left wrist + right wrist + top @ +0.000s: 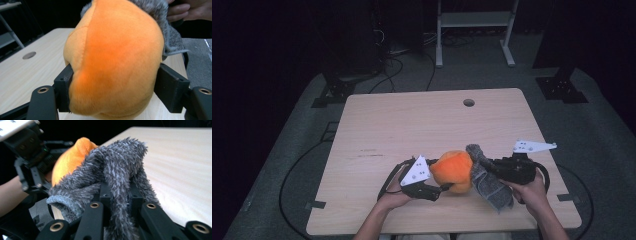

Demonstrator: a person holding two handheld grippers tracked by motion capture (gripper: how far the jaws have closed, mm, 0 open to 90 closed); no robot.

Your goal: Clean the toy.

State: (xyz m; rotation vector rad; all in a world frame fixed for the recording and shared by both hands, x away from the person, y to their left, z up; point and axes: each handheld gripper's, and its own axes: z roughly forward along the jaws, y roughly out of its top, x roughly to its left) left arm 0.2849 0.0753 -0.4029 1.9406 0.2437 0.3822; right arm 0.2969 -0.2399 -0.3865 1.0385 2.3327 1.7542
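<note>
Table [377,125]; orange plush [453,170] (tool-gripped); grey sock [489,182]

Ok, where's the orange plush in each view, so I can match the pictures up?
High view: orange plush at the table's near middle, between the left tongs and the grey fuzzy sock.
Left gripper view: centre, large, with a black jaw against each side.
Right gripper view: upper left, behind the sock.
Shared landmark: the grey fuzzy sock, touching the plush.
</note>
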